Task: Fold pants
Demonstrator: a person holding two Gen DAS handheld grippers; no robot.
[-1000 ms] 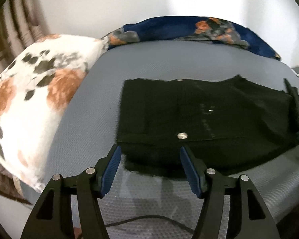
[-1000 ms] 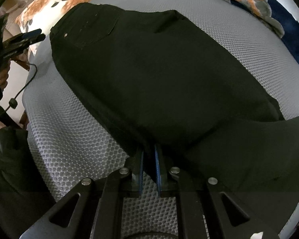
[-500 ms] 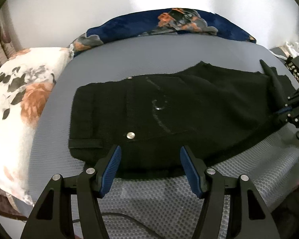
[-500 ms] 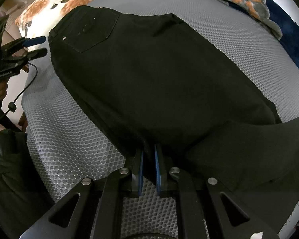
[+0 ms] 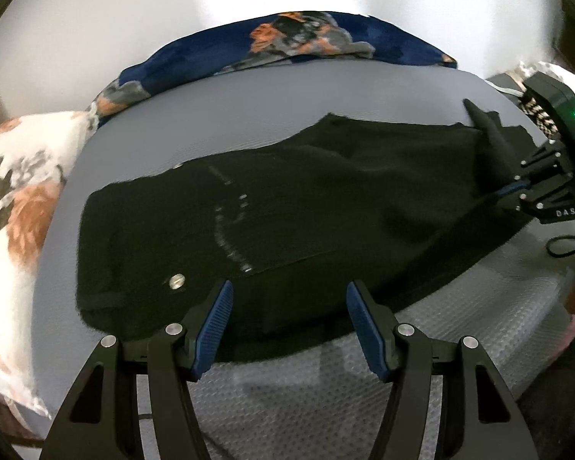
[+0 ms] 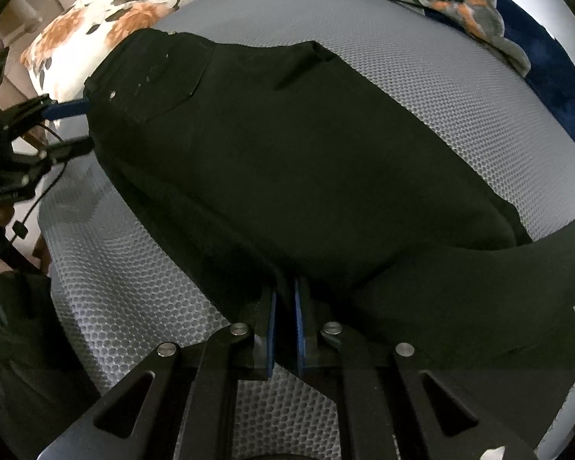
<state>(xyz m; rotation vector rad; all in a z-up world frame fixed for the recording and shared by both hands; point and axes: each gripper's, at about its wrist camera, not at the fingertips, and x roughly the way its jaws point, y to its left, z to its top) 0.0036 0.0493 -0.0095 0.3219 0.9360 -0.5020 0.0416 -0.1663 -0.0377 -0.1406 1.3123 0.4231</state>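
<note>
**Ana:** Pants (image 5: 306,230) first, from the left wrist view: black, lying flat across the grey mesh bed (image 5: 249,122), waistband end nearest this camera, silver button (image 5: 177,281) just beyond the left pad. The left claw (image 5: 289,322) stands about half open over the waistband edge with nothing between its pads. Whether the tips touch the cloth I cannot tell.

**Ben:** And the other one, far right?

**Ana:** That is the right claw (image 5: 517,189), pinched on the leg end, with a flap of cloth standing up beside it.

**Ben:** From the right wrist view?

**Ana:** The right claw (image 6: 284,299) is nearly closed, its pads clamped on a ridge of black fabric at the near edge of the pants (image 6: 306,153). The left claw (image 6: 71,126) shows at the far waistband, spread apart. The floral pillow (image 6: 107,15) sits just beyond it.

**Ben:** Risks?

**Ana:** I judge the left claw may catch only the top layer, since the waistband is doubled; the fold would then peel apart. The right holds a thin pinch, so a hard pull could slip it free. The mesh might also drag the cloth and skew the crease.
</note>
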